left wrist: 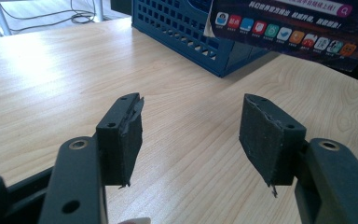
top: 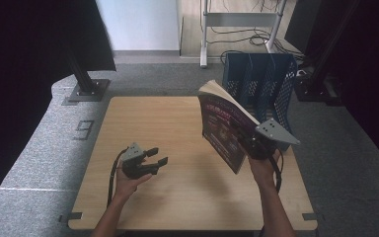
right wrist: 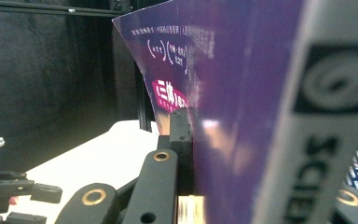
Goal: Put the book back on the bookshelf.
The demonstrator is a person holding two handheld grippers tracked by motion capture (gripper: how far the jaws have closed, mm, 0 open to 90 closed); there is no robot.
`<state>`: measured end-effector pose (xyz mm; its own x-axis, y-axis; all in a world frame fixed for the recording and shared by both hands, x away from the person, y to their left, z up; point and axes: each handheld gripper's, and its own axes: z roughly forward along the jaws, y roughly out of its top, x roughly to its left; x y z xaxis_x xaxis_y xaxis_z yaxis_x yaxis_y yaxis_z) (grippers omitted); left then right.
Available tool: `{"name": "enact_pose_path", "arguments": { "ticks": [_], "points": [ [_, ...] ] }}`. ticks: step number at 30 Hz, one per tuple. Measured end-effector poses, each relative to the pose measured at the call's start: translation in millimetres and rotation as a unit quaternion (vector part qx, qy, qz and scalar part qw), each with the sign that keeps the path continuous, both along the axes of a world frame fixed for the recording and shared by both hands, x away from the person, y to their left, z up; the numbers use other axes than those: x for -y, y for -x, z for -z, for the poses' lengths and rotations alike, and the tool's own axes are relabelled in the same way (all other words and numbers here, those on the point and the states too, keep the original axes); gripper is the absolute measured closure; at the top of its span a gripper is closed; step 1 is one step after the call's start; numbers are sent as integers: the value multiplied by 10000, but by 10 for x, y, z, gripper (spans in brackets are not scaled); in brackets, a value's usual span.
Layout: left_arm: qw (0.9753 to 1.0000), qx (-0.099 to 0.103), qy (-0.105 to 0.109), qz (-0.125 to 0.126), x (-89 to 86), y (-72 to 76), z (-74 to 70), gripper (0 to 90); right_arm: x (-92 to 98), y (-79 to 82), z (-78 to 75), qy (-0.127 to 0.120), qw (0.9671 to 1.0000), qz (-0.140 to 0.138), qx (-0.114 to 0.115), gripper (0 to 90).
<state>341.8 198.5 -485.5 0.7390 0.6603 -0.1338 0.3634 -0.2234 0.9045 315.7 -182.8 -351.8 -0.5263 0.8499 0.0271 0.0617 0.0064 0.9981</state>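
Gripping the book near its lower edge, your right gripper has its jaws clenched on the purple cover, and in the right gripper view you can see one black jaw pressed flat against that cover with the spine lettering blurred close at the right of the frame. You hold the book up off the table, tilted with its page edges toward the upper middle of the high view, and I judge this is so the spine can drop into one of the slots of the blue file rack standing just behind it at the upper right. Holding it low leaves the upper part free to enter a slot first, though which slot you mean to use I cannot tell. Your left gripper rests low at the lower left of the high view, well apart from the book, its jaws released and spread with nothing between them; in the left gripper view the two pads frame bare wood, with the rack and the book's lower corner across the top of the frame. Kept there, it is out of the book's path yet near enough to steady the rack if it slides.
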Motion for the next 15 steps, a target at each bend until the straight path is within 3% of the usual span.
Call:
{"name": "enact_pose_path", "arguments": {
  "ticks": [15],
  "points": [
    [10000, -16, -1, 11, 7, -5, 2, 393, 108, -5, -109, -17, 9998, 186, 75, 819]
  ]
}}
